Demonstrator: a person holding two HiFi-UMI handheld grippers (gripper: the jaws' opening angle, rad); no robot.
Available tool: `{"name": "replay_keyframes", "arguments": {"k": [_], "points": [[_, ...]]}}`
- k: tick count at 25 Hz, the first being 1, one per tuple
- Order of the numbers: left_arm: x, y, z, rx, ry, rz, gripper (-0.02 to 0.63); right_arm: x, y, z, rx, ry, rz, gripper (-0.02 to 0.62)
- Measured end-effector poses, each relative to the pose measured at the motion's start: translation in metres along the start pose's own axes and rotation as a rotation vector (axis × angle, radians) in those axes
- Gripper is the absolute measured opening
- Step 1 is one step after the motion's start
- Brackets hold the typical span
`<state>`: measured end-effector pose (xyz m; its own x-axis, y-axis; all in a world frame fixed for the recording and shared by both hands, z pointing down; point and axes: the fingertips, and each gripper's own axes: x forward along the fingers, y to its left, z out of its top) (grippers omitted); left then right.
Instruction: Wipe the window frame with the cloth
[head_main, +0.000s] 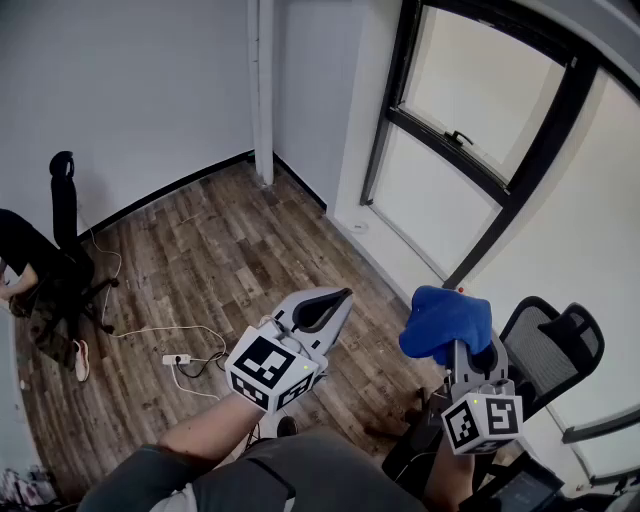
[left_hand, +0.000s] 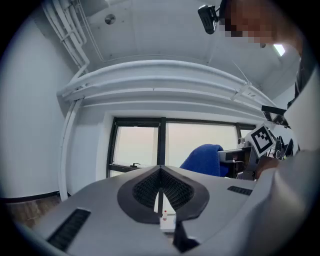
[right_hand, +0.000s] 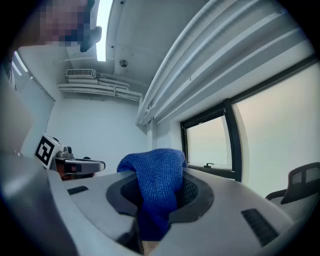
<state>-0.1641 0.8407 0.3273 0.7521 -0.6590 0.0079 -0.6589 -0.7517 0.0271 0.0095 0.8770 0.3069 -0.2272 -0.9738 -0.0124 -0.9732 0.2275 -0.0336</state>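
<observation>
The blue cloth (head_main: 445, 322) is bunched up and pinched in my right gripper (head_main: 462, 347), which is raised in front of the lower right of the black window frame (head_main: 540, 150). In the right gripper view the cloth (right_hand: 157, 185) drapes over the shut jaws, with the window frame (right_hand: 231, 135) some way beyond and not touched. My left gripper (head_main: 343, 296) is held up to the left, its jaws shut with nothing between them. In the left gripper view the window frame (left_hand: 162, 145) is straight ahead and the cloth (left_hand: 205, 160) is at the right.
A black office chair (head_main: 545, 350) stands under the window at the right. A person sits on another chair (head_main: 60, 230) at the far left. A power strip (head_main: 178, 358) with cables lies on the wooden floor. A white pipe (head_main: 264, 90) runs up the corner.
</observation>
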Motion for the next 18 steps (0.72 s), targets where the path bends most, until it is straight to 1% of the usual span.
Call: {"name": "replay_keyframes", "arguments": {"k": [8, 14, 18], "points": [[-0.001, 0.005, 0.000, 0.003, 0.007, -0.005, 0.008, 0.005, 0.000, 0.001, -0.006, 0.004, -0.010, 0.117], [-0.001, 0.020, 0.001, 0.001, 0.010, -0.012, 0.008, 0.018, 0.006, 0.001, 0.041, -0.018, -0.017, 0.117], [-0.003, 0.033, 0.000, -0.008, 0.009, -0.024, 0.008, 0.029, 0.016, 0.002, 0.022, -0.013, -0.014, 0.117]]}}
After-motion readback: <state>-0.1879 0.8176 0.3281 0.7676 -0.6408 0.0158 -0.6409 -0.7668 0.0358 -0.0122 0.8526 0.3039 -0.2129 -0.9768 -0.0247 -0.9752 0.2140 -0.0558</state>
